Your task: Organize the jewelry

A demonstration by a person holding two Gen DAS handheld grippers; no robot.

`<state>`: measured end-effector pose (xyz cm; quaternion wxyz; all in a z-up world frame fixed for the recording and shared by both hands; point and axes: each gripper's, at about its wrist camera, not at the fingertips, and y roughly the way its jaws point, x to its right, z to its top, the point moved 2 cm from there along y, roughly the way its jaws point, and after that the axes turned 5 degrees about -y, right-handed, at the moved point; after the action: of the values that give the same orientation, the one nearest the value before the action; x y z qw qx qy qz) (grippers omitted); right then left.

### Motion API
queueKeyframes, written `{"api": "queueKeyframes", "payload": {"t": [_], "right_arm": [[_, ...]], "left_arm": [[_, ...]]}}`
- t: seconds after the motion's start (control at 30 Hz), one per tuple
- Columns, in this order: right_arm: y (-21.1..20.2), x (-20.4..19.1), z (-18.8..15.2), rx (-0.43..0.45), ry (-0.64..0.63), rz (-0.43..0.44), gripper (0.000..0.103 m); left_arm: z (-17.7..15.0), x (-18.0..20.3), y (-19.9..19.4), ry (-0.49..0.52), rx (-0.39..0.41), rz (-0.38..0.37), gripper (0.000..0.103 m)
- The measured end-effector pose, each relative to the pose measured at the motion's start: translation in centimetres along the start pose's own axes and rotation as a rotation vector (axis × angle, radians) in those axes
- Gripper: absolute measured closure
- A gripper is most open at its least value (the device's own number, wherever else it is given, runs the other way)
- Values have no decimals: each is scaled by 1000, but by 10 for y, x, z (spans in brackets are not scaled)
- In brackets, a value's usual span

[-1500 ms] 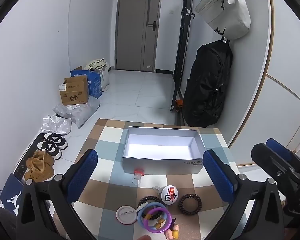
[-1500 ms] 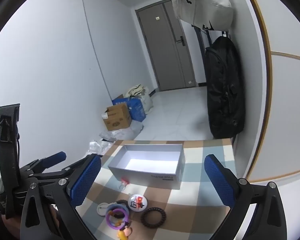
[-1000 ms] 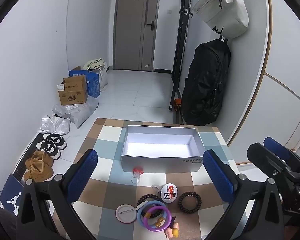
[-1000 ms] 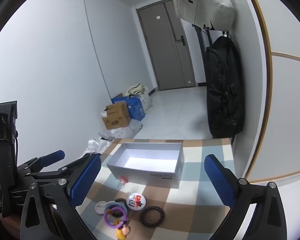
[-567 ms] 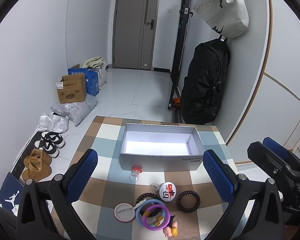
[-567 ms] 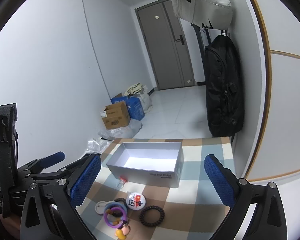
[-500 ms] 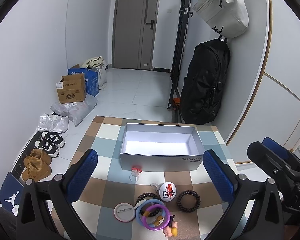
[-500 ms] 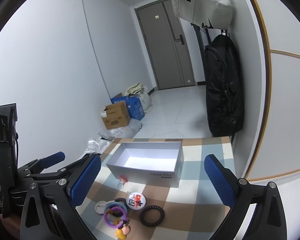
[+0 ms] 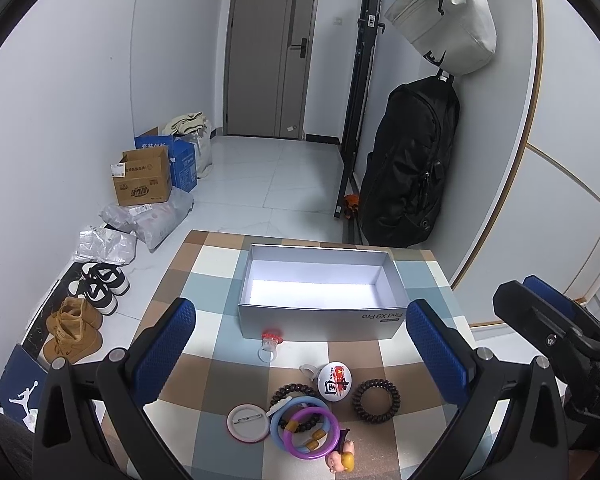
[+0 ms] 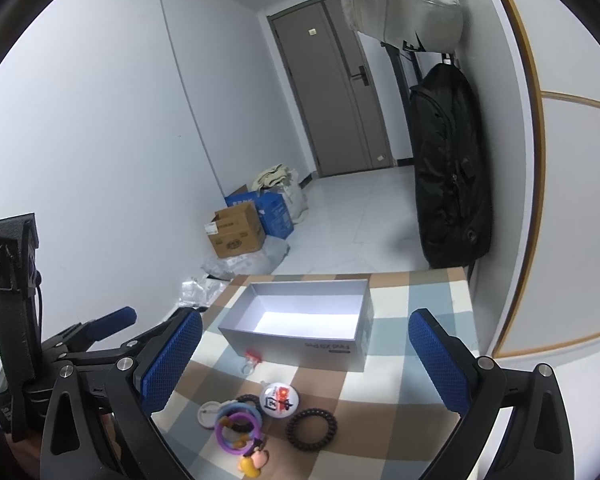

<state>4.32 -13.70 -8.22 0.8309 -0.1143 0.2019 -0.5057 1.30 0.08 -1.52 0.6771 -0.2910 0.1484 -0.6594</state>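
Note:
An open, empty grey box (image 9: 318, 322) stands on the checkered table (image 9: 204, 280); it also shows in the right wrist view (image 10: 300, 344). In front of it lie a red-topped ring (image 9: 269, 345), a round badge (image 9: 334, 376), a dark coil hair tie (image 9: 376, 394), a white round badge (image 9: 248, 423), blue and purple bangles (image 9: 305, 424) over a dark bead bracelet, and a small doll charm (image 9: 341, 460). My left gripper (image 9: 300, 344) is open and empty, above the items. My right gripper (image 10: 306, 356) is open and empty, above them from the right.
Beyond the table's far edge is a white tiled floor with cardboard boxes (image 9: 142, 178), plastic bags and shoes (image 9: 100, 280) at the left. A black backpack (image 9: 408, 168) and a grey bag (image 9: 444, 16) hang on the right wall. A door (image 9: 272, 48) stands at the back.
Both grippers have drifted slightly back and up; the box and the jewelry sit a little further off in both views. Nothing on the table has moved.

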Motion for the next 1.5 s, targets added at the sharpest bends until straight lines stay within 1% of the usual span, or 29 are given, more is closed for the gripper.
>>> {"api": "queueKeyframes", "payload": {"t": [0.57, 1.2, 1.37, 1.5], "right_arm": [[2, -2, -3, -3, -11, -3, 0], [1, -2, -2, -17, -1, -2, 0], [3, 1, -2, -28, 8, -7, 0], [7, 4, -3, -48, 8, -23, 0]], "left_arm": [[-1, 1, 1, -6, -6, -1, 1], [-6, 2, 6, -8, -38, -20, 1], [-13, 0, 11, -8, -73, -36, 1], [-22, -7, 15, -16, -126, -53, 1]]}}
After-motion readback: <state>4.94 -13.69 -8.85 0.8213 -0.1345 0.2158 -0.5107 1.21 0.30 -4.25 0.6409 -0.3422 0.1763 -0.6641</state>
